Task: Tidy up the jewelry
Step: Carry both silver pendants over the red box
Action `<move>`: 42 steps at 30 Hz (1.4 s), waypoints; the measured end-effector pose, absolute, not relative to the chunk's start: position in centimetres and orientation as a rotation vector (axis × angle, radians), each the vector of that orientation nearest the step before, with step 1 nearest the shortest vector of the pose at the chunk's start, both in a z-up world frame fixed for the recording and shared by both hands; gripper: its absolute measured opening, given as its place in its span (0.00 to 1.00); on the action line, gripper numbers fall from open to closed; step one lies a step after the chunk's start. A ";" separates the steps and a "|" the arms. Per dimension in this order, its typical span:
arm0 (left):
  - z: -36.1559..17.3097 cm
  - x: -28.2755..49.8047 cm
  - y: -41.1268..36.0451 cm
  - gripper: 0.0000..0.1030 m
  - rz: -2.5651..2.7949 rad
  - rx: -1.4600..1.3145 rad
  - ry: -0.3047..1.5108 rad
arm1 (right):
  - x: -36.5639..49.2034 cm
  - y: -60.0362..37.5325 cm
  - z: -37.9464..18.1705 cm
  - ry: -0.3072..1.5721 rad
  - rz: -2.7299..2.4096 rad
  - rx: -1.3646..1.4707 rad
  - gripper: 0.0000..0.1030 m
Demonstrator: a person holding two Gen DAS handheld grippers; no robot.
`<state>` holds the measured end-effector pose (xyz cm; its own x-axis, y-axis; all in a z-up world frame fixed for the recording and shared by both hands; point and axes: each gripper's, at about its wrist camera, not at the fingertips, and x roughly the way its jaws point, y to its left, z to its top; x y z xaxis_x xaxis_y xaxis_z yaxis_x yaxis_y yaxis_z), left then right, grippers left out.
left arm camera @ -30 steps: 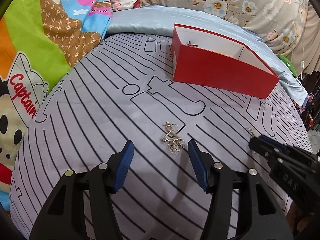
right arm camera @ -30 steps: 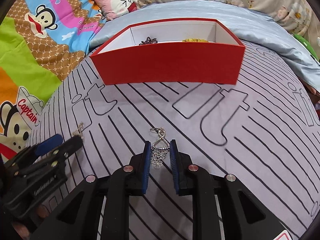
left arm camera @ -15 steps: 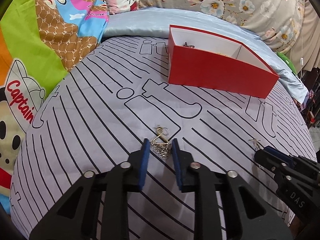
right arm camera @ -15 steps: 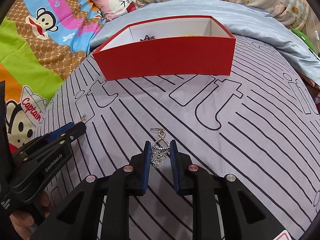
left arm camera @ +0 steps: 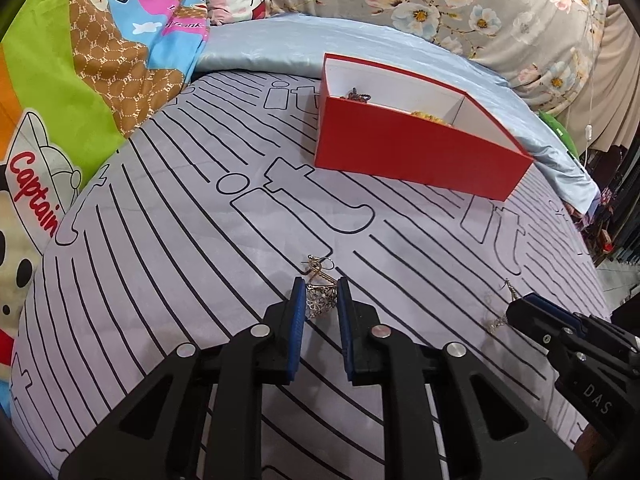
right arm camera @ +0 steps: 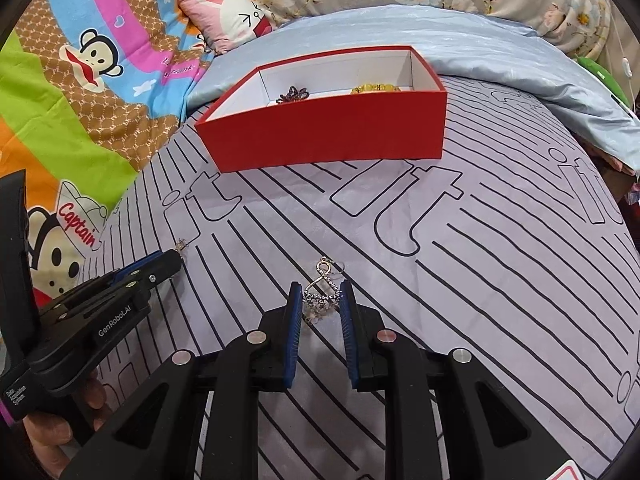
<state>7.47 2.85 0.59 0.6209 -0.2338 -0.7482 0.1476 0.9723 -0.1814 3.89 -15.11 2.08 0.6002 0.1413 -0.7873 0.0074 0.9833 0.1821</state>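
Left tool (left arm camera: 319, 298) clamped on gold earring (left arm camera: 320, 300), right tool (right arm camera: 320, 302) pinched on silver earring (right arm camera: 323, 293), both down on the bed (right arm camera: 460, 280). Red box (right arm camera: 328, 136) sat at 12 o'clock.

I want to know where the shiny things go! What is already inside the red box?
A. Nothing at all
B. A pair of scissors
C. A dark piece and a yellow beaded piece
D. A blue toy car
C: in the right wrist view, the red box holds a dark piece toward its left and a yellow beaded piece toward its right, both lying on its white floor.
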 end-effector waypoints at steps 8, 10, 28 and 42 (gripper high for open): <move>2.5 6.5 2.2 0.15 -0.238 -0.109 0.849 | 2.9 -15.9 4.2 0.875 0.086 0.194 0.17; 3.1 6.4 2.0 0.15 -0.244 -0.113 0.842 | 2.8 -16.2 4.8 0.860 0.088 0.200 0.17; 10.1 8.5 -0.6 0.15 -0.282 -0.087 0.747 | 4.0 -17.5 10.2 0.723 0.093 0.192 0.17; 13.0 13.2 -2.9 0.15 -0.289 -0.054 0.690 | 9.0 -18.0 13.7 0.633 0.084 0.155 0.17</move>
<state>13.25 -2.91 13.03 0.7328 -0.2806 -0.6198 0.2453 0.9587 -0.1440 8.98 -18.02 13.71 0.8035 0.1256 -0.5819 -0.0308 0.9850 0.1700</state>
